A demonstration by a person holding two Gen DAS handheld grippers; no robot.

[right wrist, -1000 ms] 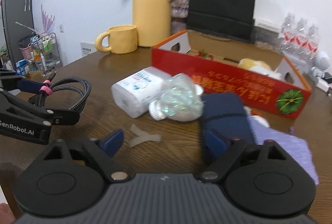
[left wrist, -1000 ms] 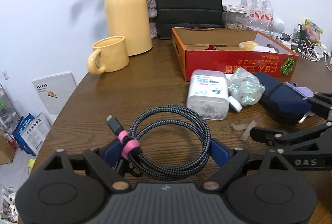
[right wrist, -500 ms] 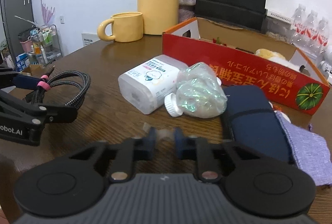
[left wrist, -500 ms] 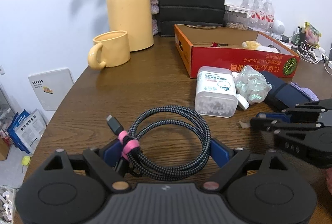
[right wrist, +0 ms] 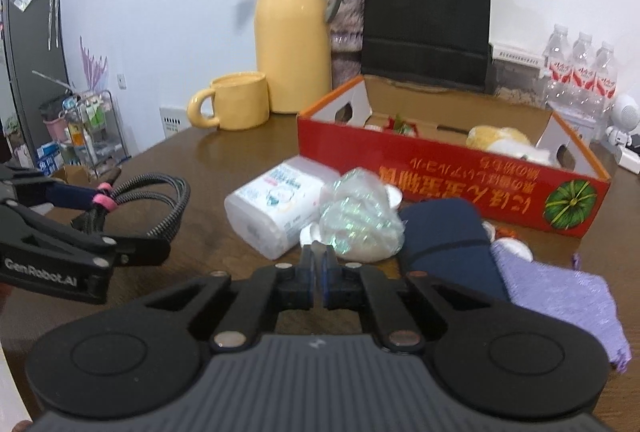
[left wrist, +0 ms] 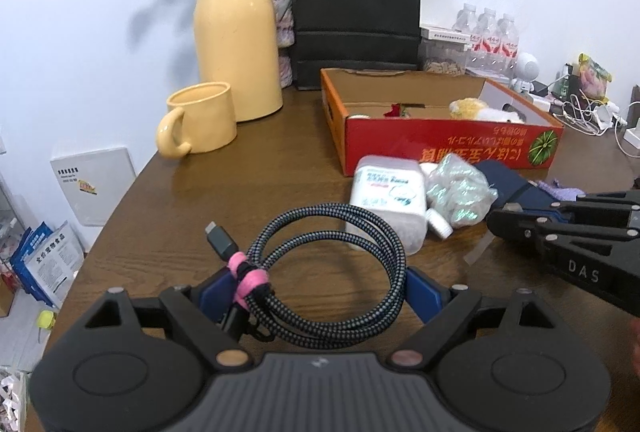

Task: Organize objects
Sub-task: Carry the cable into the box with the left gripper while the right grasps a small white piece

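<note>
- Right gripper (right wrist: 319, 264): jaws pressed together on a clear scrap (right wrist: 318, 247), just lifted off the table (right wrist: 224, 152).
- Left gripper (left wrist: 316, 286): jaws spread wide around the coiled cable (left wrist: 326, 272), apparently holding it.
- Next, likely: carry both into the red box (right wrist: 452, 172).

Bright even light, fisheye-warped edges

Bare wooden table (left wrist: 256, 168) lying open left of red box (left wrist: 440, 148), white container (right wrist: 276, 208) and crumpled plastic (right wrist: 360, 220) crowding its front
</note>
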